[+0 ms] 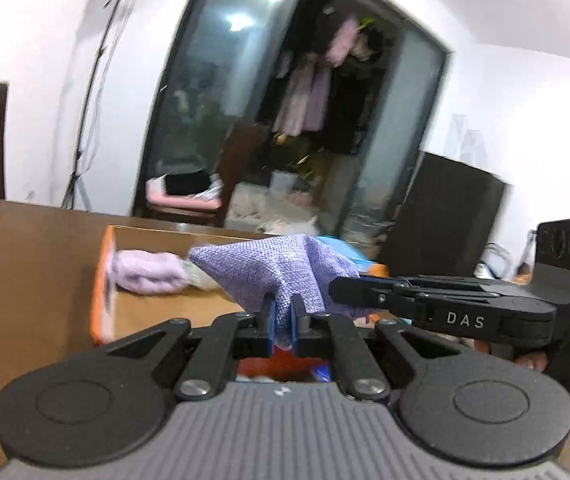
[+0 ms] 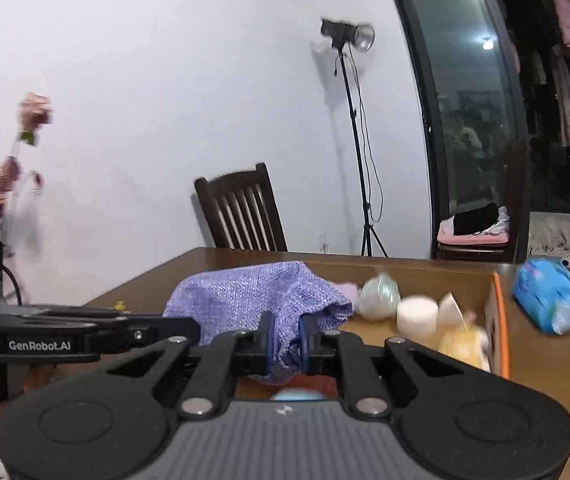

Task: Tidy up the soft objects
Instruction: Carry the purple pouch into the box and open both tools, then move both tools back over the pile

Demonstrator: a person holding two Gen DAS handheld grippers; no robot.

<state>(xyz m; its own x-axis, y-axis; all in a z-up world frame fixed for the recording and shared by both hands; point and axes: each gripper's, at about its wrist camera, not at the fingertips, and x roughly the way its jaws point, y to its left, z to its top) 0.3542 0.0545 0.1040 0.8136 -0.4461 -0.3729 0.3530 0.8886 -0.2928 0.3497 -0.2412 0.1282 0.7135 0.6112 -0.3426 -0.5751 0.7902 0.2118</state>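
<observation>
A purple woven cloth (image 1: 273,270) hangs in the air above an open cardboard box (image 1: 103,280), held by both grippers. My left gripper (image 1: 283,320) is shut on one edge of the cloth. The right gripper (image 1: 345,292) reaches in from the right of the left wrist view and pinches the cloth's other side. In the right wrist view my right gripper (image 2: 285,340) is shut on the purple cloth (image 2: 253,296), and the left gripper (image 2: 189,326) comes in from the left. Inside the box lie a lilac fluffy item (image 1: 145,272), a white round pad (image 2: 417,312), a wrapped ball (image 2: 379,294) and a yellow soft piece (image 2: 463,346).
The box (image 2: 499,320) with orange edges stands on a brown wooden table (image 1: 25,260). A blue pack of wipes (image 2: 549,300) lies on the table right of the box. A dark wooden chair (image 2: 245,212), a light stand (image 2: 349,40) and a glass door (image 1: 213,80) are beyond the table.
</observation>
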